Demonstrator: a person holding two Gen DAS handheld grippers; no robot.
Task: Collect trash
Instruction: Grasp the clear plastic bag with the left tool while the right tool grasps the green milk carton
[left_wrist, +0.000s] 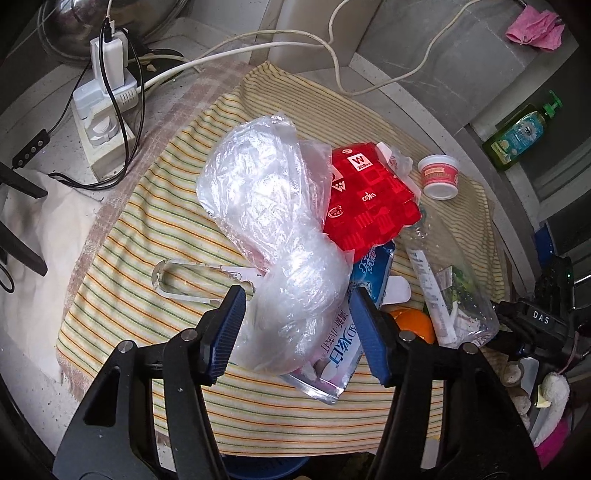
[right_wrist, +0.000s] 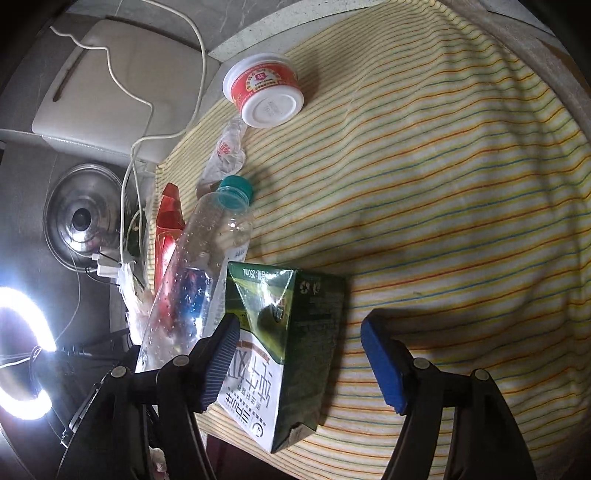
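Trash lies on a striped cloth (left_wrist: 147, 229). In the left wrist view a crumpled clear plastic bag (left_wrist: 266, 221) lies over a red packet (left_wrist: 369, 195) and a blue-and-white wrapper (left_wrist: 340, 354). My left gripper (left_wrist: 295, 332) is open around the bag's near end. A small red-and-white cup (left_wrist: 439, 176) and a clear plastic bottle (left_wrist: 447, 288) lie to the right. In the right wrist view my right gripper (right_wrist: 295, 354) is open around a green-and-white milk carton (right_wrist: 280, 343). The bottle (right_wrist: 199, 273) lies left of it, the cup (right_wrist: 264, 94) beyond.
A power strip with chargers and cables (left_wrist: 105, 96) sits at the far left, a steel pot lid (right_wrist: 83, 218) beyond it. A green soap bottle (left_wrist: 521, 136) and a pink cloth (left_wrist: 535, 29) are at the right. An orange (left_wrist: 413, 323) lies under the wrapper.
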